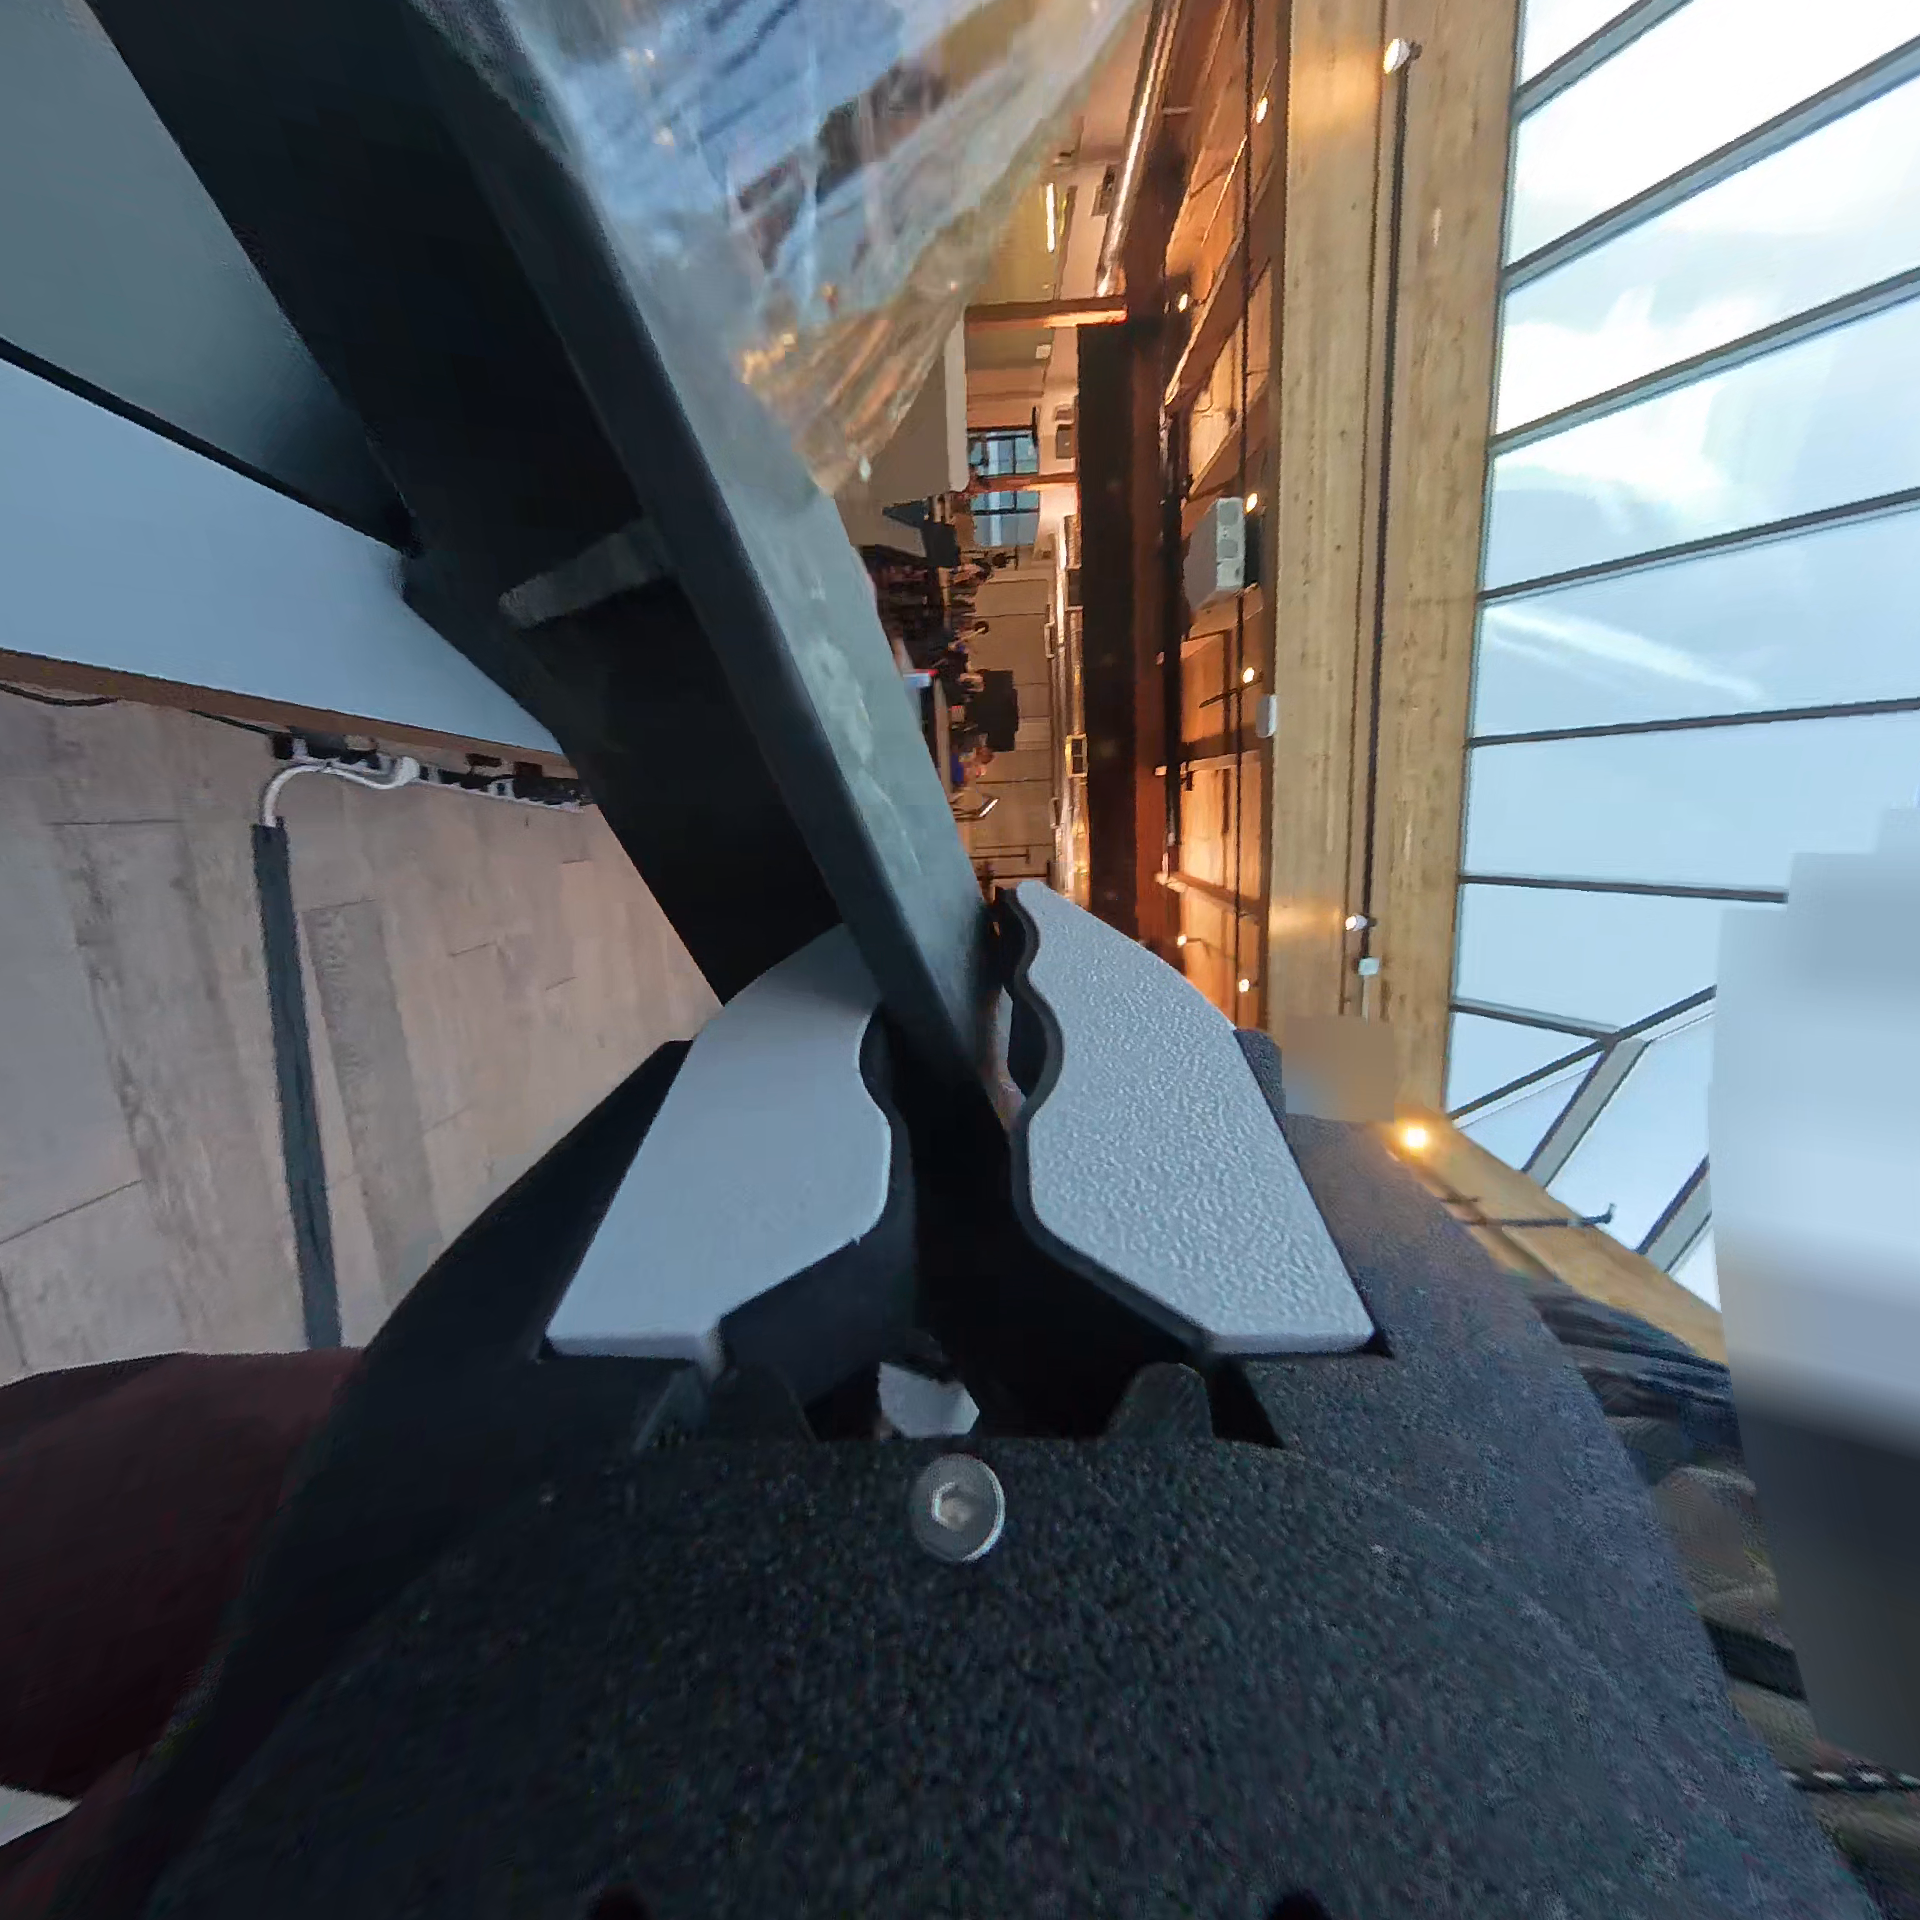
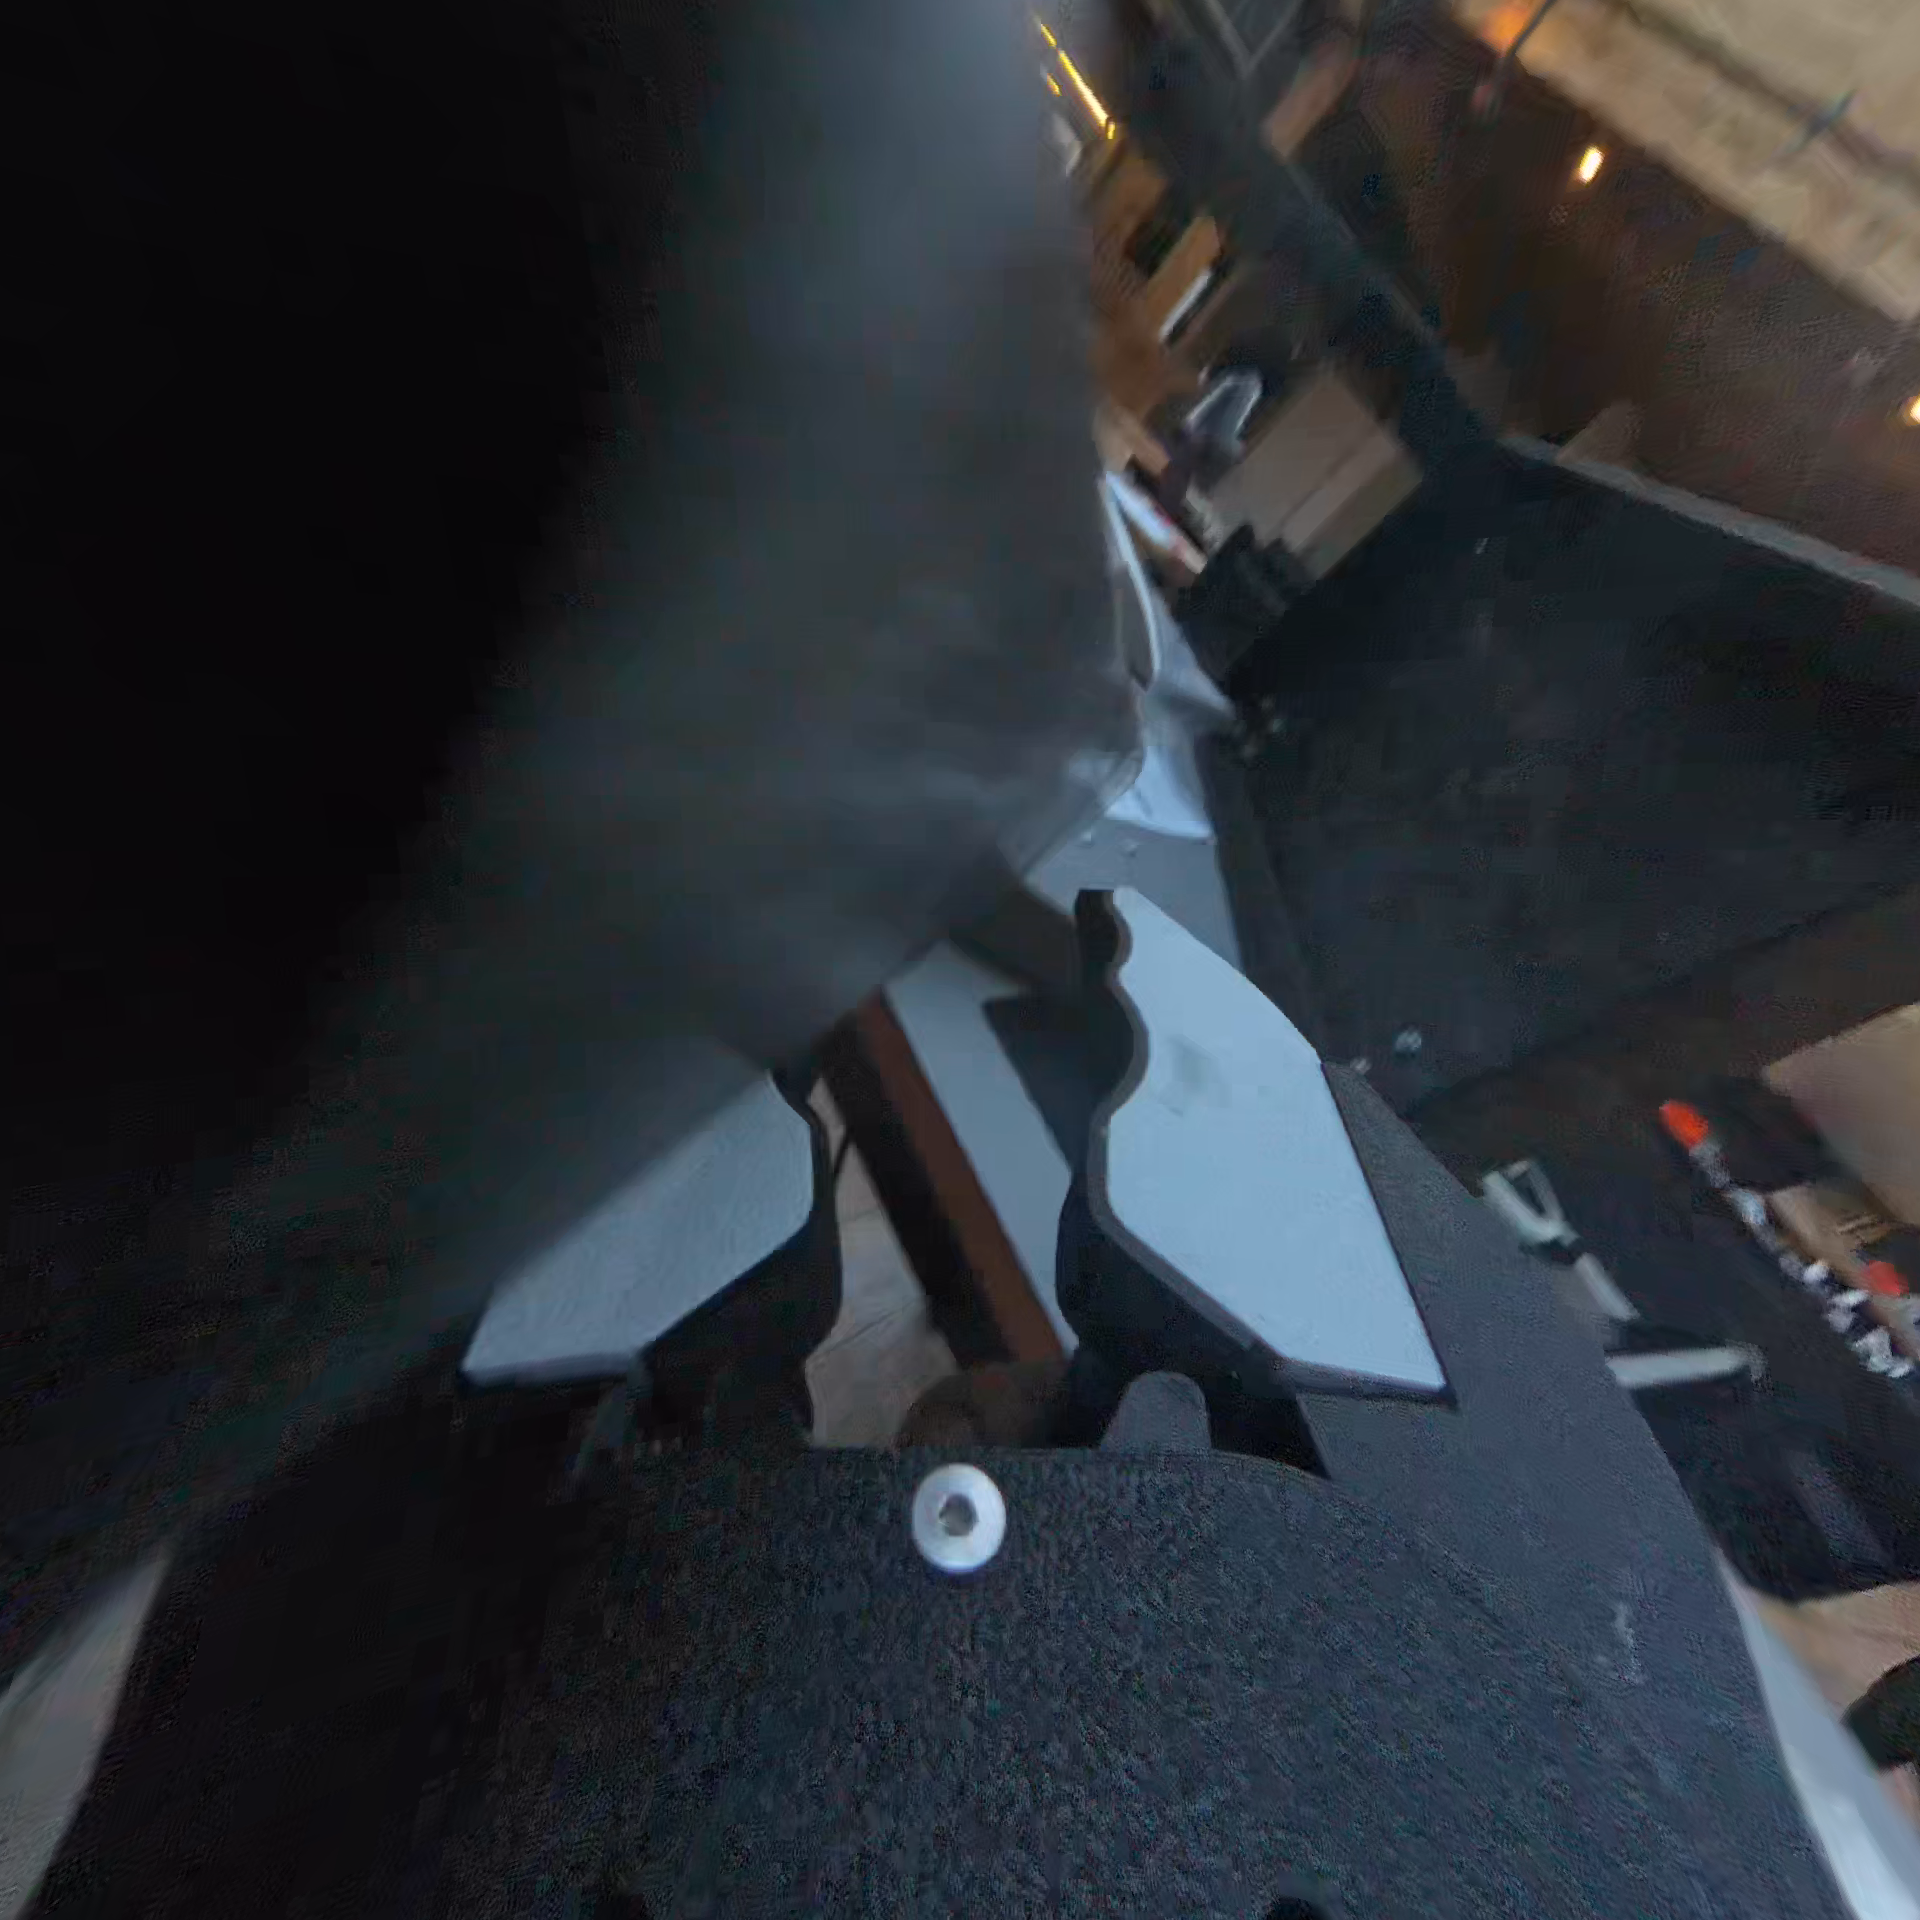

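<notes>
Left gripper (image 1: 940,997): jaws clenched on the edge of a thin dark rigid panel (image 1: 790,665) under crinkled clear plastic film (image 1: 831,208); long axis ran up and away, leaning left. Right gripper (image 2: 997,1029): jaws parted, dim blurred mass (image 2: 727,623) just ahead and left; contact impossible to tell.

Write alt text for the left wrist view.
The left gripper is clamped on the edge of a dark flat panel with clear plastic wrap on it. The camera is tipped sideways: wood floor at left, big windows at right.
</notes>
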### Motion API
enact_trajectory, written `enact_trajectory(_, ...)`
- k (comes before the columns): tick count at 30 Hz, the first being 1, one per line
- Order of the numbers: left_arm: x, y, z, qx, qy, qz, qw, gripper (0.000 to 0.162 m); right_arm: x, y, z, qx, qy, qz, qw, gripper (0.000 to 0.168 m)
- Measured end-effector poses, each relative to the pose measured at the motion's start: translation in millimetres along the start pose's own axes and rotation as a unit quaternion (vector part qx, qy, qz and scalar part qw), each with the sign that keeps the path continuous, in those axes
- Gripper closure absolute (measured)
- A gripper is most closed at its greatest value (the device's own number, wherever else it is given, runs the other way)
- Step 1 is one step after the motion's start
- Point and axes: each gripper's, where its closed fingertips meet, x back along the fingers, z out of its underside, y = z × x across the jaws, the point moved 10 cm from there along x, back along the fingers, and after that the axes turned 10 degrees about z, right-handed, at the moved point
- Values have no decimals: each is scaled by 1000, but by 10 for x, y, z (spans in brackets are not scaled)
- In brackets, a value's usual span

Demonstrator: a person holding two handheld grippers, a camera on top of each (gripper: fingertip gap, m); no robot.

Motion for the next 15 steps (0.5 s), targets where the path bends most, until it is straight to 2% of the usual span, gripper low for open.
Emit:
enact_trajectory(2, 3, -20, 22, -43, 32, -18, 998, 149, 71, -32, 281, -85, 68, -39, 993, 121)
enact_trajectory(4, -4, -93, 39, -100, 82, -34, 991, 149, 54, -100, 563, -213, 130, -99, 963, 125)
enact_trajectory(5, -11, -145, 49, -128, 106, -36, 985, 149, 3, -154, 663, -299, 144, -137, 933, 125)
enact_trajectory(7, -36, -278, 65, -172, 162, -25, 971, 149, -178, -308, 742, -470, 125, -208, 848, 122)
enact_trajectory(9, -63, -439, 72, -198, 208, 1, 958, 149, -430, -466, 701, -577, 81, -263, 769, 118)
enact_trajectory(11, -90, -603, 75, -215, 247, 22, 944, 149, -666, -568, 558, -607, 42, -309, 731, 115)
enact_trajectory(15, -121, -868, 109, -220, 308, 52, 924, 149, -903, -612, 218, -598, -4, -387, 702, 112)
